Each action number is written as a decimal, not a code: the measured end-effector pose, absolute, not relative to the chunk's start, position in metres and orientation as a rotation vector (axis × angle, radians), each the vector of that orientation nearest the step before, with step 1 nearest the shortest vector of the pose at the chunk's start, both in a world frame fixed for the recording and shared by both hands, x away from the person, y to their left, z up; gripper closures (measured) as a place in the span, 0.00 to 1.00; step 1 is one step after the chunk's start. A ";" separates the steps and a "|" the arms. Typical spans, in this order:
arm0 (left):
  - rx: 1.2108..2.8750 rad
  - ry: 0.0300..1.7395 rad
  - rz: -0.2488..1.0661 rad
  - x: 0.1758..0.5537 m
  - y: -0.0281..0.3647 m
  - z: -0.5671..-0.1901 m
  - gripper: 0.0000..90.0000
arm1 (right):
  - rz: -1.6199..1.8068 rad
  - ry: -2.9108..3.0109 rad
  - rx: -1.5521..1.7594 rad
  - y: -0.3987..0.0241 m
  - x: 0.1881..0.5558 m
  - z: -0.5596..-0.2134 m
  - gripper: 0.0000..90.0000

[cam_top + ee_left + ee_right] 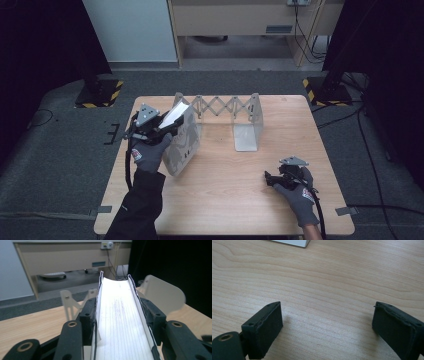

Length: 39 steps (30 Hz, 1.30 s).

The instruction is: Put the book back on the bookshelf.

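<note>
White book (120, 315) is pinched in left gripper (159, 126) jaws near the rack (220, 107); next, prob. slide it in; right gripper (327, 327) jaws spread, low over worktop (225, 190).

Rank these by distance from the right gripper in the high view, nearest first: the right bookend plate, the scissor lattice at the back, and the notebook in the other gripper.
From the right gripper:
1. Right bookend plate, ahead and slightly left of it, mid-table.
2. Scissor lattice, beyond that plate at the table's far edge.
3. Notebook, across the table on the left side, held in the left gripper.
</note>
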<state>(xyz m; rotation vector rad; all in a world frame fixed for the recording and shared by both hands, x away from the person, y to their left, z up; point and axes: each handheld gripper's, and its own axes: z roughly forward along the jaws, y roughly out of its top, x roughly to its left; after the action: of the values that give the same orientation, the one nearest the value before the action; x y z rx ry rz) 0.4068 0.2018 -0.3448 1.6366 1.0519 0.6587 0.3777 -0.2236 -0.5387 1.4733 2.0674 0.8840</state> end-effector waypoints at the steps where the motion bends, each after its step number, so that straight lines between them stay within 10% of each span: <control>1: 1.638 1.057 0.669 0.410 0.202 -0.344 0.58 | 0.884 2.068 1.472 -0.224 0.378 -0.539 0.11; 39: 1.553 1.179 0.786 0.500 0.160 -0.395 0.54 | 0.888 2.072 1.469 -0.224 0.378 -0.539 0.10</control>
<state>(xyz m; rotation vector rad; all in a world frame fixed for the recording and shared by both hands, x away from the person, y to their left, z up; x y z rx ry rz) 0.5003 0.1596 -0.3950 1.5534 1.1793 0.7855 0.3779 -0.2238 -0.5387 1.4694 2.0724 0.8880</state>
